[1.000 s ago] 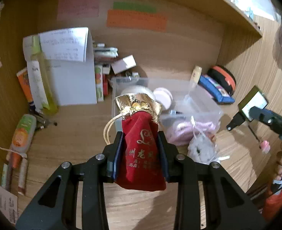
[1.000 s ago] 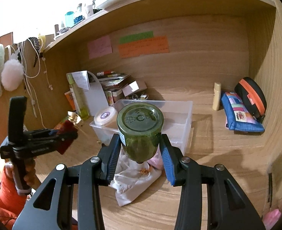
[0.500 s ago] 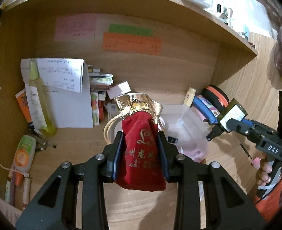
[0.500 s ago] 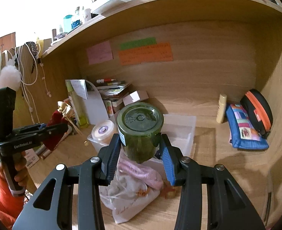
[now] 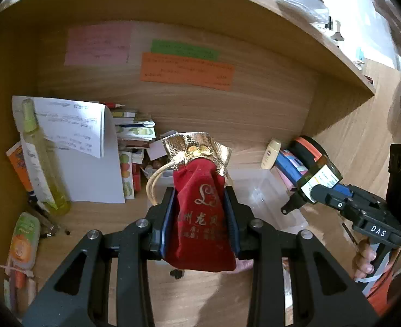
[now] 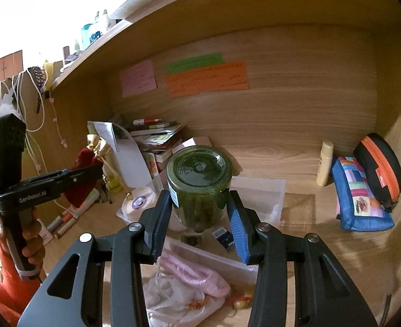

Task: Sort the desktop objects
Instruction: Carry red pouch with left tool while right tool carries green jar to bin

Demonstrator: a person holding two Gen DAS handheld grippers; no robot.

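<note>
My left gripper (image 5: 199, 204) is shut on a red velvet pouch (image 5: 200, 218) with a gold ruffled top and a cord loop, held above the desk in front of a clear plastic box (image 5: 266, 188). My right gripper (image 6: 200, 209) is shut on a dark green glass jar (image 6: 200, 185), its lid facing the camera, above the same box (image 6: 271, 190). In the left wrist view the jar (image 5: 320, 177) shows at the right. In the right wrist view the pouch (image 6: 83, 160) and left gripper (image 6: 91, 169) are at the left, held by a hand.
A yellow-green spray bottle (image 5: 41, 169), a white paper stand (image 5: 91, 177) and stacked booklets crowd the back left. Tubes (image 5: 23, 239) lie at the left edge. A cream tube (image 6: 324, 163), blue pouch (image 6: 358, 199) and black-orange case (image 6: 380, 169) sit right. A bag with pink knitwear (image 6: 192, 275) lies near.
Both grippers have risen and travelled forward with their loads still gripped. The box now sits lower in both views, and the jar has come further into the left wrist view.
</note>
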